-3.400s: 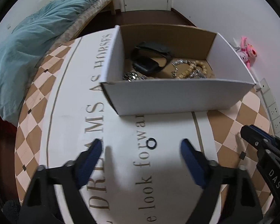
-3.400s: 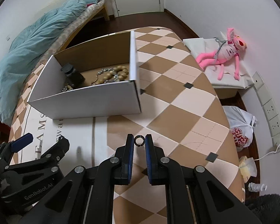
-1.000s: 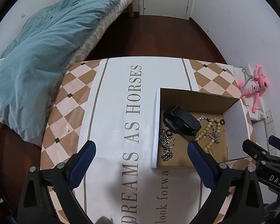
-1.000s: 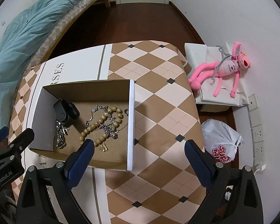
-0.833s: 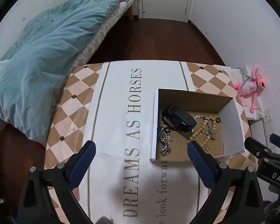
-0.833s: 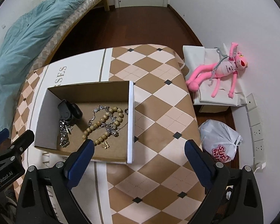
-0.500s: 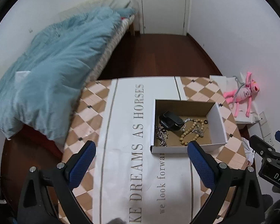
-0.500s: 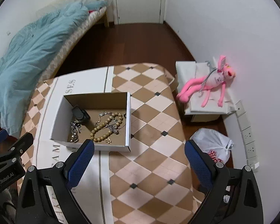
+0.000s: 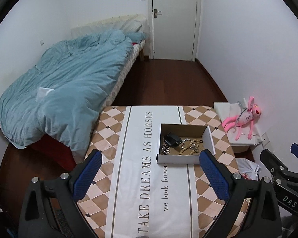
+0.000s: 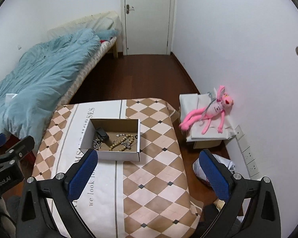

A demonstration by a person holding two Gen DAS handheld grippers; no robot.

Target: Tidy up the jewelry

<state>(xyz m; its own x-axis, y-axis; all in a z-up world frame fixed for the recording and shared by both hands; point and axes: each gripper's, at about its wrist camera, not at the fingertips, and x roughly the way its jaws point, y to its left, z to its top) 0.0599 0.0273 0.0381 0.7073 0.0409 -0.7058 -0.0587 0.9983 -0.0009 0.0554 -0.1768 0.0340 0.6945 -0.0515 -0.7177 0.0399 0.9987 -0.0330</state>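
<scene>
The jewelry [image 9: 179,143] is lying gathered inside the open box [image 9: 177,159], sitting toward two o'clock on the surface [image 9: 129,178]. Both left tongs [image 9: 150,176] and right tongs [image 10: 149,173] are hanging wide open, gripping nothing, high above; nothing loose is showing outside, so the task is looking finished.

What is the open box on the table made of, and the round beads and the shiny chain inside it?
The open white box looks like cardboard: matte brown inside, thin folded walls. The tan round-bead bracelet looks like wood, dull and pale, though plastic is possible. The silvery chain looks like metal, since it glints.
</scene>
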